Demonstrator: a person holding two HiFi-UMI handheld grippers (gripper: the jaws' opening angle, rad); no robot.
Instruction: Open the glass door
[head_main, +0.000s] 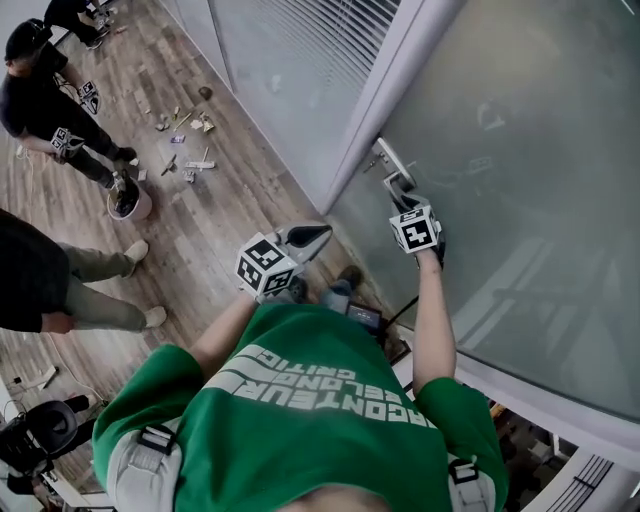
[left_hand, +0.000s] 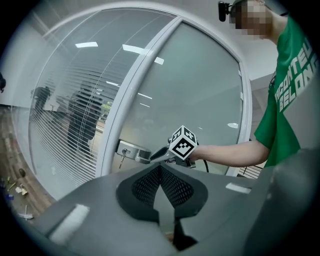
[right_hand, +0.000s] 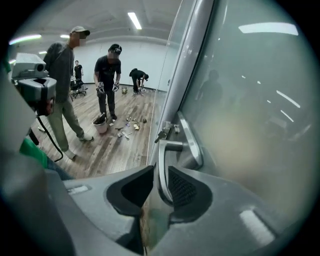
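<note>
Currently the right gripper (right_hand: 156, 186) sits at the curved silver metal lever handle (right_hand: 161, 165) of the frosted glass door (head_main: 520, 150). Its dark jaws stand apart with the lever running down between them. The lever lies close against the right-hand mesh pad and clear of the other. The handle is fixed to a silver lock plate at the door's edge, just beside the white metal frame post (head_main: 385, 90), and a key (left_hand: 122, 159) hangs from the lock. The left gripper (left_hand: 160, 169) is held level in front of the person's green t-shirt (head_main: 300, 400), away from the door, its jaws pressed together with nothing between them. Behind, on the wood-plank floor (head_main: 230, 200), other people stand near a white bucket (head_main: 130, 205) and scattered small objects.
</note>
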